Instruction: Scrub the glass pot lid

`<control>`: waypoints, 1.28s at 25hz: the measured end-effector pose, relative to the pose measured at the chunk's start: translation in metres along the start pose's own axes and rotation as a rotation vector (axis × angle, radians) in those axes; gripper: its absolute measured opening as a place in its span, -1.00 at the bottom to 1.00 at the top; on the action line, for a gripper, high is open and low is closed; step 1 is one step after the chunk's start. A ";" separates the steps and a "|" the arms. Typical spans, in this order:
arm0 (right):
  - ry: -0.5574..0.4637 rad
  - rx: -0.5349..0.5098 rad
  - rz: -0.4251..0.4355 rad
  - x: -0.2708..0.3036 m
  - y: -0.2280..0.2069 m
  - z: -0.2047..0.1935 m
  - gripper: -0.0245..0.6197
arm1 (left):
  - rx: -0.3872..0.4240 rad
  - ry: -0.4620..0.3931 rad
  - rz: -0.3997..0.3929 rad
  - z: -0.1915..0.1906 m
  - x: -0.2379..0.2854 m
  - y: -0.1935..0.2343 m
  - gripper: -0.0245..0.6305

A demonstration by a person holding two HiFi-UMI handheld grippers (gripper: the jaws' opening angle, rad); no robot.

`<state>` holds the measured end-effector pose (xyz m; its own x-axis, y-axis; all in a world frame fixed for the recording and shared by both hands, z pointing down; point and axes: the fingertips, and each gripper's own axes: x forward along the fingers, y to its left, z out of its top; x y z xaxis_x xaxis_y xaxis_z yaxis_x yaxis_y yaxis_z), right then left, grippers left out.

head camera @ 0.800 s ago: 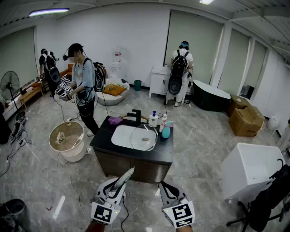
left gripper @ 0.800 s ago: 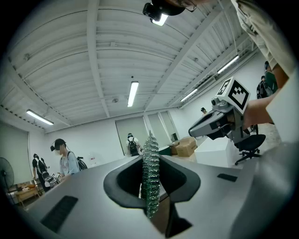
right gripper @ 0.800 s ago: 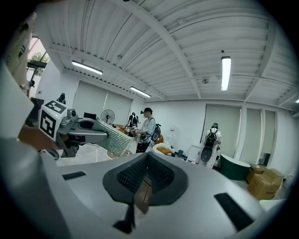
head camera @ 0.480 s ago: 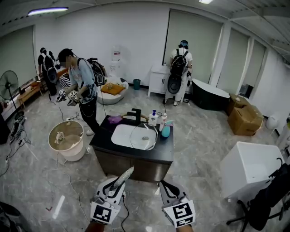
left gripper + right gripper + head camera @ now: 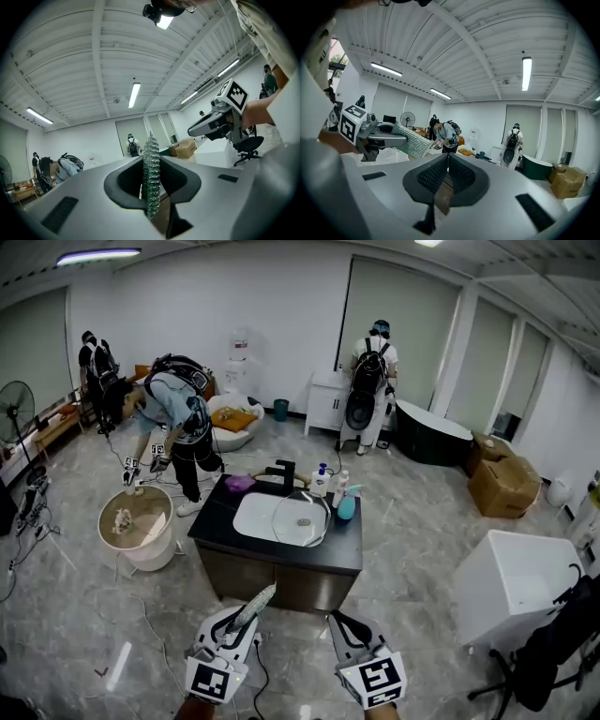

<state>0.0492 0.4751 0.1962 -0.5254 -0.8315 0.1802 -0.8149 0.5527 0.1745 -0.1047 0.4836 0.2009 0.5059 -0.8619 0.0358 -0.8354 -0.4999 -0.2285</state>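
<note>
The glass pot lid (image 5: 302, 518) lies in the white basin (image 5: 251, 517) of a black-topped sink cabinet (image 5: 345, 549), a few steps ahead in the head view. Both grippers are held low, well short of the cabinet. My left gripper (image 5: 240, 622) is shut on a silvery mesh scrub pad (image 5: 258, 604) that sticks up and forward. The left gripper view has the pad (image 5: 151, 197) edge-on, pinched between the jaws of the left gripper (image 5: 150, 161). My right gripper (image 5: 339, 622) is shut with nothing in it, and its jaws meet in the right gripper (image 5: 447, 159) view.
A black faucet (image 5: 282, 474), bottles (image 5: 330, 486) and a purple object (image 5: 238, 486) stand along the counter's back. A person (image 5: 173, 427) bends over a round tub (image 5: 139, 526) at left. A white box (image 5: 520, 587) stands at right. Cables (image 5: 150, 634) cross the floor.
The person at left has stepped back and bent down over the round tub. Both grippers have stayed where they were, the pad still held.
</note>
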 end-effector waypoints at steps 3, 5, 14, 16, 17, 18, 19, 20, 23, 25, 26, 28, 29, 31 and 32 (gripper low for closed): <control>-0.017 0.014 -0.014 0.004 0.008 0.004 -0.84 | -0.002 -0.009 -0.013 -0.003 -0.006 0.010 -0.64; -0.010 0.019 -0.022 0.006 0.015 0.005 -0.84 | -0.002 -0.017 -0.023 -0.005 -0.011 0.015 -0.64; 0.016 0.004 -0.051 0.021 0.047 0.014 -0.85 | -0.018 -0.047 -0.045 -0.015 -0.029 0.044 -0.64; 0.016 0.001 -0.051 0.024 0.049 0.017 -0.85 | -0.019 -0.046 -0.043 -0.015 -0.032 0.048 -0.64; 0.007 -0.005 -0.050 0.026 0.049 0.018 -0.85 | -0.020 -0.046 -0.040 -0.015 -0.033 0.050 -0.64; 0.002 -0.009 -0.048 0.029 0.049 0.019 -0.85 | -0.020 -0.046 -0.037 -0.016 -0.033 0.052 -0.64; 0.000 -0.010 -0.047 0.032 0.049 0.019 -0.85 | -0.023 -0.044 -0.033 -0.018 -0.033 0.055 -0.64; 0.002 -0.009 -0.044 0.035 0.049 0.018 -0.85 | -0.027 -0.042 -0.028 -0.019 -0.033 0.057 -0.64; 0.007 -0.003 -0.030 0.046 0.046 0.015 -0.85 | -0.034 -0.030 -0.011 -0.025 -0.031 0.064 -0.64; 0.005 0.002 -0.019 0.056 0.042 0.013 -0.85 | -0.026 -0.016 -0.001 -0.029 -0.027 0.068 -0.64; 0.002 0.005 -0.012 0.062 0.039 0.013 -0.85 | -0.022 -0.010 0.005 -0.030 -0.024 0.070 -0.64; -0.007 0.011 0.003 0.075 0.032 0.013 -0.84 | -0.019 0.000 0.019 -0.031 -0.016 0.076 -0.64; -0.009 0.014 0.013 0.082 0.028 0.012 -0.85 | -0.018 0.004 0.027 -0.032 -0.011 0.079 -0.64; -0.012 0.015 0.035 0.096 0.020 0.011 -0.85 | -0.017 0.012 0.048 -0.033 -0.001 0.085 -0.64; -0.012 0.015 0.049 0.103 0.016 0.010 -0.85 | -0.016 0.016 0.059 -0.033 0.005 0.088 -0.64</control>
<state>-0.0202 0.3980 0.2076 -0.5673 -0.8045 0.1761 -0.7919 0.5916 0.1512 -0.1830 0.4325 0.2135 0.4519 -0.8912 0.0387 -0.8671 -0.4490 -0.2156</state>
